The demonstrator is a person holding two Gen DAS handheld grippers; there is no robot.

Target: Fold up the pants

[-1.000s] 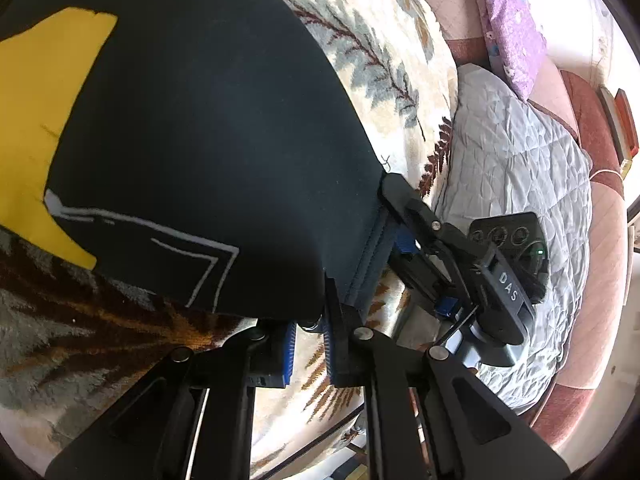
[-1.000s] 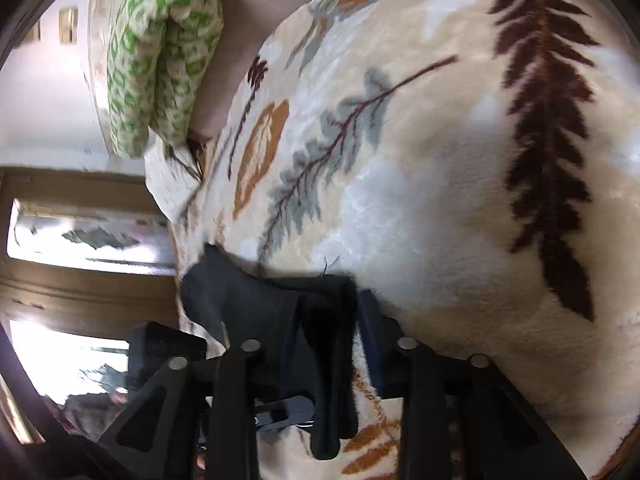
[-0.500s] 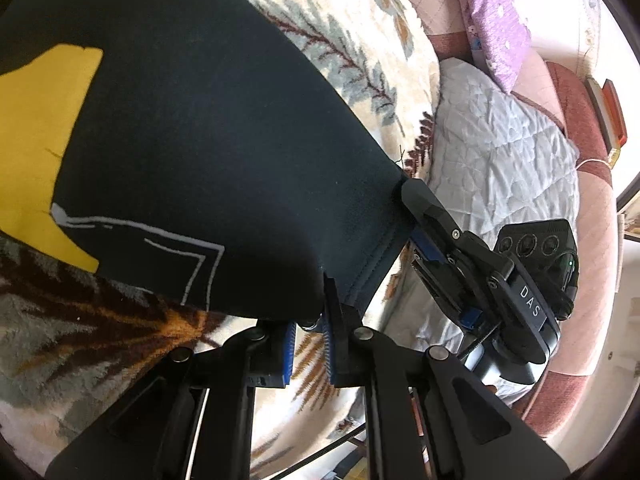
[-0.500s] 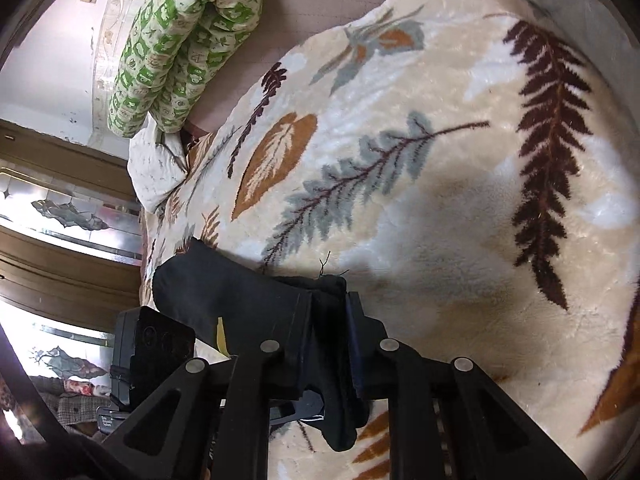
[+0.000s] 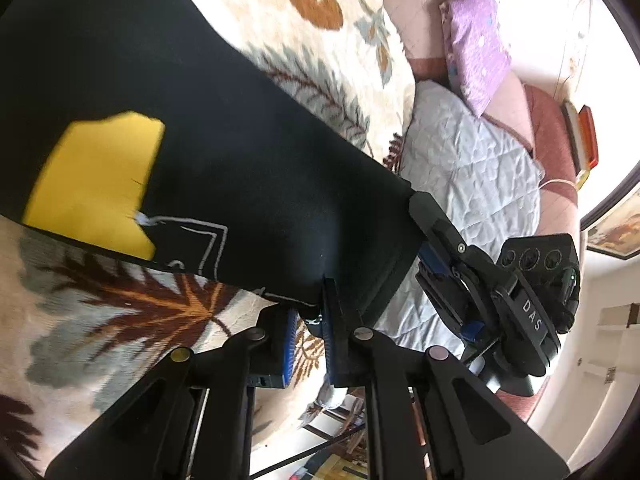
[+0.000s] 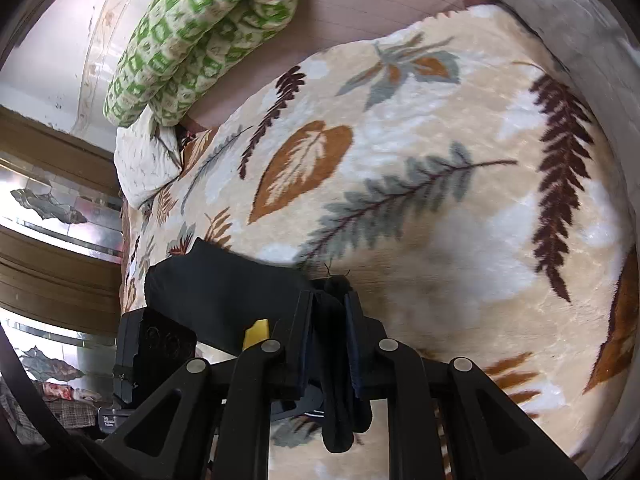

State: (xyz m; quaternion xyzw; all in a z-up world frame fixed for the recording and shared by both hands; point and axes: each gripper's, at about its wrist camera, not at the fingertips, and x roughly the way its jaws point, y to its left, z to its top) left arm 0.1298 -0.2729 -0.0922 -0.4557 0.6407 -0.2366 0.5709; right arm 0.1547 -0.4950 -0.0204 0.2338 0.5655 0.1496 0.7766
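Black pants (image 5: pixel 208 132) with a yellow patch and white line print hang stretched above the leaf-patterned blanket (image 5: pixel 132 316). My left gripper (image 5: pixel 310 316) is shut on the pants' lower edge. The right gripper (image 5: pixel 424 224) grips the same edge further right in the left wrist view. In the right wrist view my right gripper (image 6: pixel 330 300) is shut on a bunched fold of the pants (image 6: pixel 224 296), which stretch left towards the left gripper's body (image 6: pixel 156 340).
The cream leaf blanket (image 6: pixel 420 184) covers the bed. A grey quilt (image 5: pixel 472 168) and a purple pillow (image 5: pixel 476 44) lie at the right of the left wrist view. A green patterned pillow (image 6: pixel 200 32) and a white pillow (image 6: pixel 144 160) lie at the far side.
Both grippers have lifted and moved with the pants held between them; more of the blanket and the pillows beyond has come into view. Both grips stay shut.
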